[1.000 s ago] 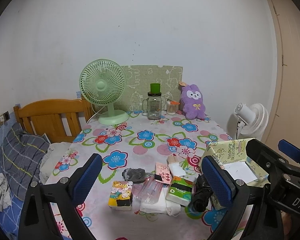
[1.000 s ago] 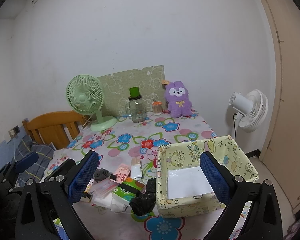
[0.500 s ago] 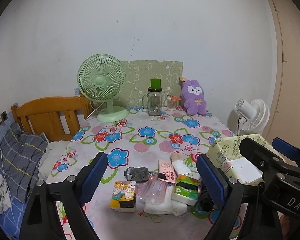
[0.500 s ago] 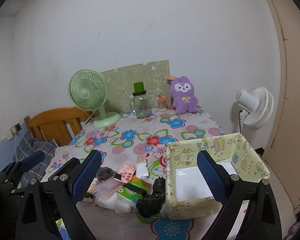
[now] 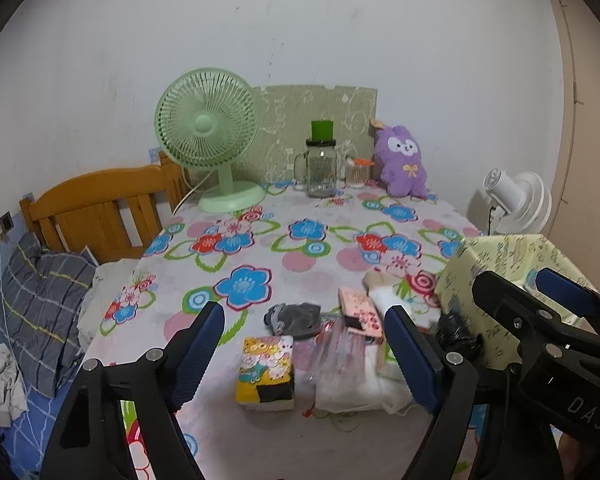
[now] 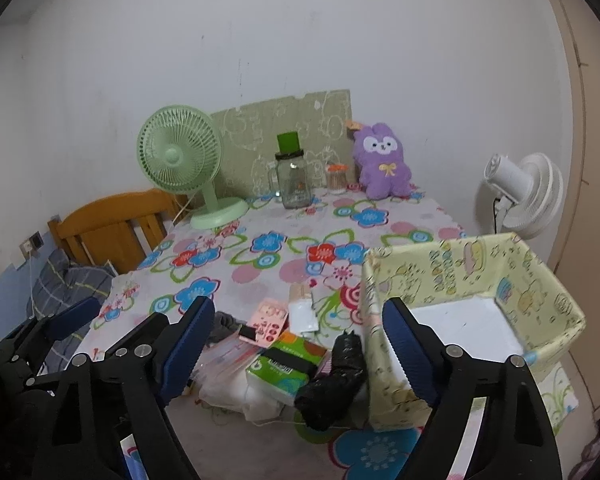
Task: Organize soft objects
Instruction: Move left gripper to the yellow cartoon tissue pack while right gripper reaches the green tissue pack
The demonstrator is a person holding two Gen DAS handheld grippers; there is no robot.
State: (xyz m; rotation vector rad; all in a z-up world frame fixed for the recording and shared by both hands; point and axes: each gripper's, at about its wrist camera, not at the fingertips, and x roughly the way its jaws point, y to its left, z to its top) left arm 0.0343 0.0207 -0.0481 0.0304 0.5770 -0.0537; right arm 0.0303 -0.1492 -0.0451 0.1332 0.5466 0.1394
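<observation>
A heap of soft items lies near the front of the floral table (image 5: 284,240): a cartoon tissue pack (image 5: 266,372), a grey cloth (image 5: 296,314), a pink packet (image 5: 360,312), a clear bag on white cloth (image 5: 340,376), a green tissue pack (image 6: 286,364) and a crumpled black bag (image 6: 332,376). A yellow patterned fabric box (image 6: 480,280) stands to their right with nothing in it but its white floor. My left gripper (image 5: 306,344) hovers over the heap, jaws closing with nothing pressed between them. My right gripper (image 6: 300,340) hangs likewise above the green pack and black bag, jaws closing, pads off everything.
At the table's far end stand a green desk fan (image 5: 212,140), a glass jar with a green lid (image 5: 321,164), a small jar (image 5: 356,172) and a purple plush toy (image 5: 402,166). A wooden bed frame (image 5: 100,208) with pillows is left; a white fan (image 6: 520,196) is right.
Both grippers have sunk and come closer to the heap, which looks larger in both views. The jaws of both have narrowed. Nothing on the table has moved.
</observation>
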